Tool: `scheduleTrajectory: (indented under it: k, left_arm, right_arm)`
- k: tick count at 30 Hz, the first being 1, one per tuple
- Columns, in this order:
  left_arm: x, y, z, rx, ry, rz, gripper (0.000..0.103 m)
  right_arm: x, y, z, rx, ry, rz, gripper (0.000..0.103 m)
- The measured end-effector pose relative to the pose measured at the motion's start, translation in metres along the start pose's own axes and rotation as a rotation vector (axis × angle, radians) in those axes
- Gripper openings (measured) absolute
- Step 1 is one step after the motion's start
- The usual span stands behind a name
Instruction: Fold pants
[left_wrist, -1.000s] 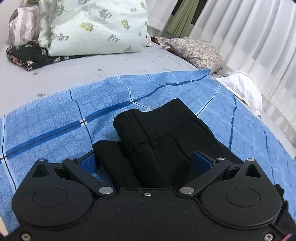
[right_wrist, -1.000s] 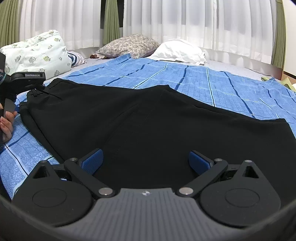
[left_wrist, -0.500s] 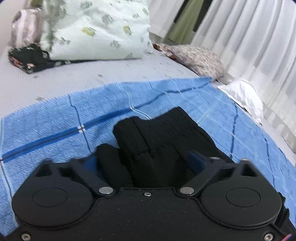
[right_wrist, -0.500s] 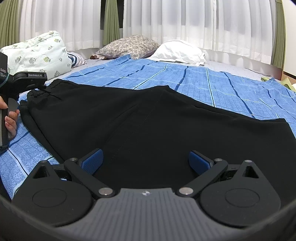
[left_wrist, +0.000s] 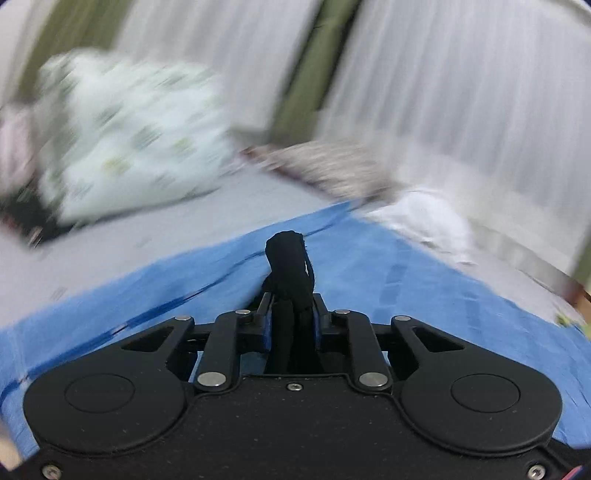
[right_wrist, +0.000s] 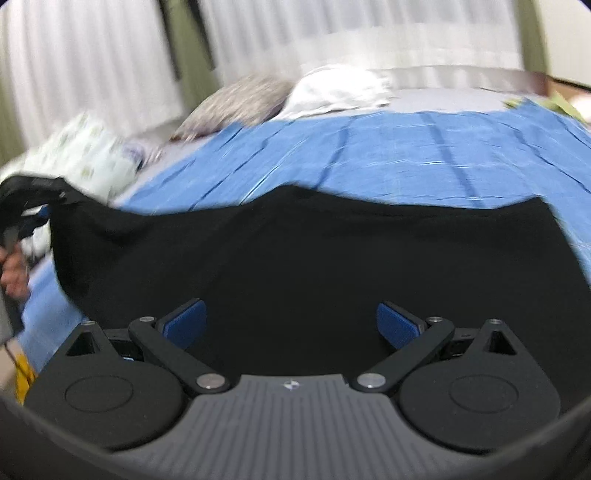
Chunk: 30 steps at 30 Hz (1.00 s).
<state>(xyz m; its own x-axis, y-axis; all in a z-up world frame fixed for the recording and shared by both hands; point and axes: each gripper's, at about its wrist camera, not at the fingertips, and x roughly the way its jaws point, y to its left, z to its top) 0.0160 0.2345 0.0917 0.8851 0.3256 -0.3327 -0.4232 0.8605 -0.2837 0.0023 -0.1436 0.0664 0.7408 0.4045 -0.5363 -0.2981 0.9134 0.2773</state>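
With the right gripper held wide over the near black pants, whose waistband is pinched by the closing left gripper above the blue blanket, slippage may be caused by the thin bite.

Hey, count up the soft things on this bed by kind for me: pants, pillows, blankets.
Black pants: 1
Pillows: 3, a pale green floral one, a grey patterned one, a white one
Blue checked blanket: 1
Total: 5
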Motion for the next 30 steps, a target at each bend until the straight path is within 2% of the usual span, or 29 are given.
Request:
scheduleTrajectory:
  k: [4, 7, 9, 11, 15, 17, 19, 20, 21, 23, 25, 27, 30]
  left_arm:
    - [-0.041, -0.073, -0.003, 0.154, -0.048, -0.183, 0.018]
    - [-0.067, -0.132, -0.021, 0.249, -0.032, -0.343, 0.019]
    - [-0.078, -0.173, -0.044, 0.315, 0.010, -0.447, 0.020]
    - [-0.083, -0.208, -0.072, 0.386, 0.058, -0.510, 0.020]
    - [-0.079, -0.262, -0.135, 0.497, 0.225, -0.577, 0.023]
    - [-0.076, -0.278, -0.160, 0.541, 0.324, -0.586, 0.030]
    - [-0.076, -0.282, -0.173, 0.537, 0.417, -0.632, 0.036]
    - [-0.079, -0.279, -0.173, 0.514, 0.429, -0.671, 0.044]
    - [-0.084, -0.273, -0.173, 0.504, 0.424, -0.693, 0.050]
    - [-0.091, -0.261, -0.162, 0.494, 0.395, -0.726, 0.071]
    - [-0.101, -0.245, -0.149, 0.480, 0.354, -0.744, 0.075]
    - [-0.106, -0.225, -0.134, 0.468, 0.305, -0.724, 0.075]
    - [-0.105, -0.195, -0.119, 0.465, 0.223, -0.574, 0.073]
  right_arm:
    - [-0.038, -0.050, 0.013, 0.140, -0.069, -0.071, 0.103]
    - [-0.067, -0.082, 0.015, 0.200, -0.128, -0.133, 0.103]
    - [-0.084, -0.100, 0.012, 0.232, -0.152, -0.161, 0.103]
    - [-0.096, -0.115, 0.008, 0.258, -0.164, -0.185, 0.103]
    - [-0.111, -0.133, -0.006, 0.279, -0.159, -0.235, 0.103]
    - [-0.114, -0.138, -0.013, 0.283, -0.154, -0.256, 0.103]
    - [-0.116, -0.141, -0.018, 0.287, -0.150, -0.267, 0.103]
    - [-0.116, -0.142, -0.020, 0.291, -0.148, -0.268, 0.103]
    - [-0.116, -0.141, -0.022, 0.294, -0.148, -0.266, 0.103]
    - [-0.115, -0.138, -0.025, 0.301, -0.148, -0.257, 0.103]
    - [-0.108, -0.129, -0.025, 0.290, -0.150, -0.240, 0.103]
    - [-0.097, -0.116, -0.024, 0.259, -0.148, -0.212, 0.103]
    - [-0.081, -0.092, -0.024, 0.208, -0.155, -0.191, 0.103]
